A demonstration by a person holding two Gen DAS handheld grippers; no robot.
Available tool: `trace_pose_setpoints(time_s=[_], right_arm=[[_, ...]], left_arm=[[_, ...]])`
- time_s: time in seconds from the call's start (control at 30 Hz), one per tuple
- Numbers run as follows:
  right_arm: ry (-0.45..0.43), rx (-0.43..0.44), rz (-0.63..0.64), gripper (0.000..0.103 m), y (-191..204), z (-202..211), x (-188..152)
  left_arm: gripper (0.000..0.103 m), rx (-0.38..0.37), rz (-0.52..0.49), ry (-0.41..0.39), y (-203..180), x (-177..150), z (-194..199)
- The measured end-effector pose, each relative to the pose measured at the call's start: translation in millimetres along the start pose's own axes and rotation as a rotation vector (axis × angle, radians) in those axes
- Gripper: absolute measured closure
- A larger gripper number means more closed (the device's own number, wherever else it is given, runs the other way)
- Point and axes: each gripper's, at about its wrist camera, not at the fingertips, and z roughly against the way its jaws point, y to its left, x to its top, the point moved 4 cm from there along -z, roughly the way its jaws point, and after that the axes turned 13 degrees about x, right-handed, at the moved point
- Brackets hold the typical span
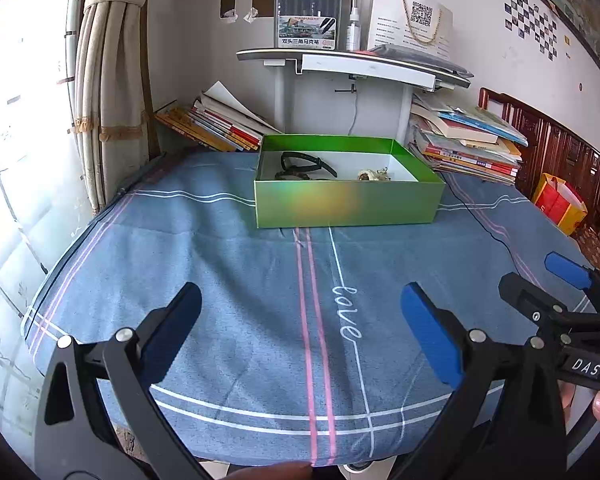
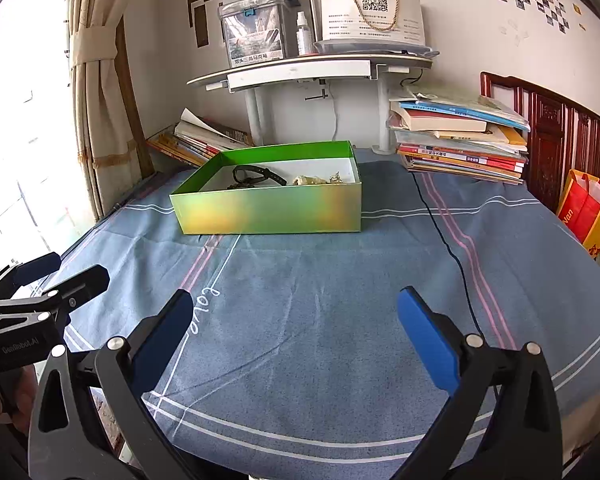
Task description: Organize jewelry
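Readable writing: "love" stitched in white on the blue cloth over the bench, "DAS" on the right gripper's body at lower right of the left view, "GenRobot.AI" on the left gripper's body at lower left of the right view. Left gripper low and level over the cloth, spread wide, empty. Right gripper likewise wide apart, holding nothing. Green box at frame centre, well beyond both, with a dark strap and pale jewelry inside.

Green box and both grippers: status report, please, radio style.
Left gripper open, empty. Right gripper open, empty. Green box lidless, black strap and pale trinkets inside. Black cable beside box.
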Motion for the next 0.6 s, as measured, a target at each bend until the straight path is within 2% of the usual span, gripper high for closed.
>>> trace_pose_setpoints(time_s=[0.6], right_arm=[[-0.006,-0.005,0.005,0.003,0.0,1.1,1.7]], left_arm=[[0.004,-0.005,-0.006,0.0,-1.3,-0.1,-0.4]])
